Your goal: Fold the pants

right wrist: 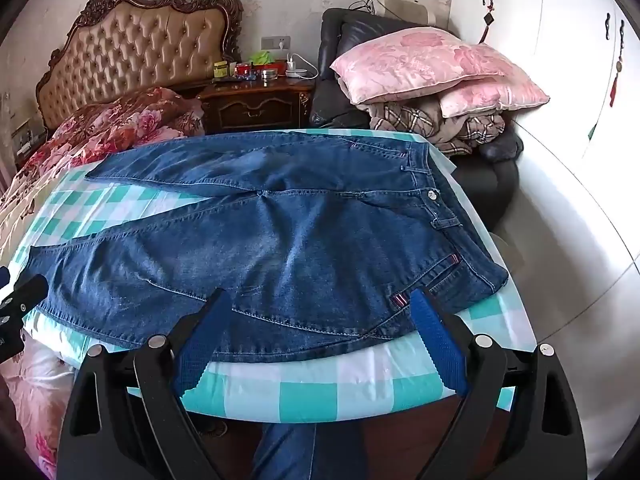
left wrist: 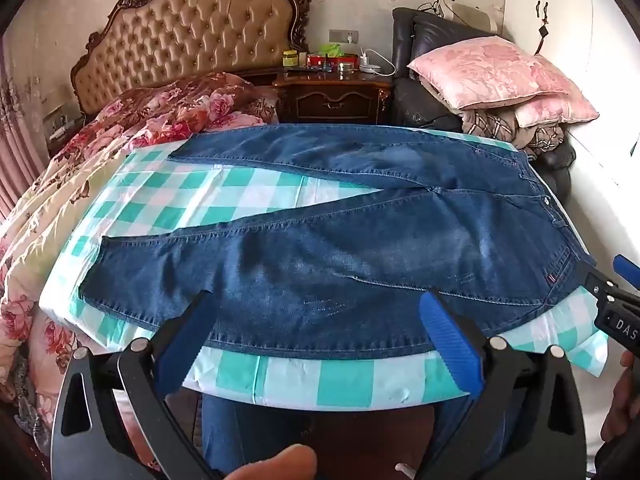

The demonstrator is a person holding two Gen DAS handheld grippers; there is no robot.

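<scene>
Blue jeans (left wrist: 340, 256) lie flat and spread on a table with a green-and-white checked cloth (left wrist: 296, 380), waistband to the right, the two legs splayed to the left. They also show in the right wrist view (right wrist: 280, 248). My left gripper (left wrist: 320, 300) is open and empty, its blue pads (left wrist: 452, 344) over the near edge of the near leg. My right gripper (right wrist: 322, 298) is open and empty over the near hip by the pocket; part of it shows at the right edge of the left wrist view (left wrist: 616, 292).
A bed with a floral quilt (left wrist: 120, 136) lies left of the table. A dark nightstand (left wrist: 332, 96) stands behind, and an armchair piled with pink pillows (left wrist: 492, 72) at back right. White wardrobe doors (right wrist: 560, 80) are on the right. My legs (right wrist: 288, 452) are under the table's near edge.
</scene>
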